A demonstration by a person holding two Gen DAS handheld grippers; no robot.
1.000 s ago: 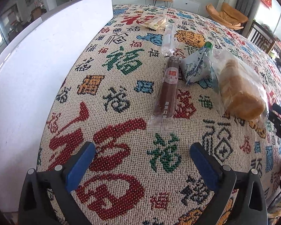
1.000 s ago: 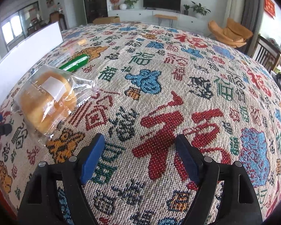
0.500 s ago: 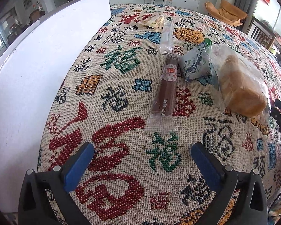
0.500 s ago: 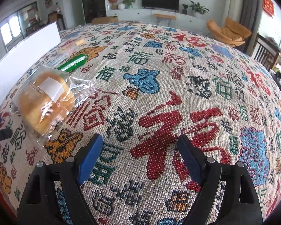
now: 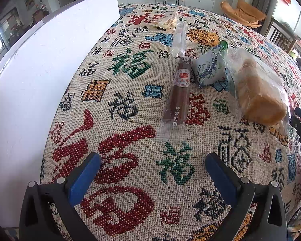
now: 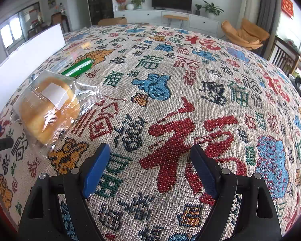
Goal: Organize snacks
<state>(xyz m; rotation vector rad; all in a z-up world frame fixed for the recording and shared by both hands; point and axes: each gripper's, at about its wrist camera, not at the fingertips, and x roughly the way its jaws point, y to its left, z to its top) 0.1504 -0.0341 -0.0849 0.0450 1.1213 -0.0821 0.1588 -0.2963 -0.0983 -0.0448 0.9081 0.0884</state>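
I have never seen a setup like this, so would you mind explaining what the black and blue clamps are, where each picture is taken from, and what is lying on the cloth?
There is no robot here. A person holds a hand-operated clamp in each hand, and a wide-angle camera on each looks forward along its two blue-padded fingers. One picture comes from the left gripper, the other from the right gripper. Both stand open and hold nothing.

The surface is a table under a woven patterned tablecloth, with a white board along its left edge. On it lie wrapped snacks: a long brown snack stick, a blue-and-white pouch, a bagged bread loaf, a clear tube-shaped packet and a flat pale packet farther back.

The right camera shows the same loaf at its left, with a green packet behind it.
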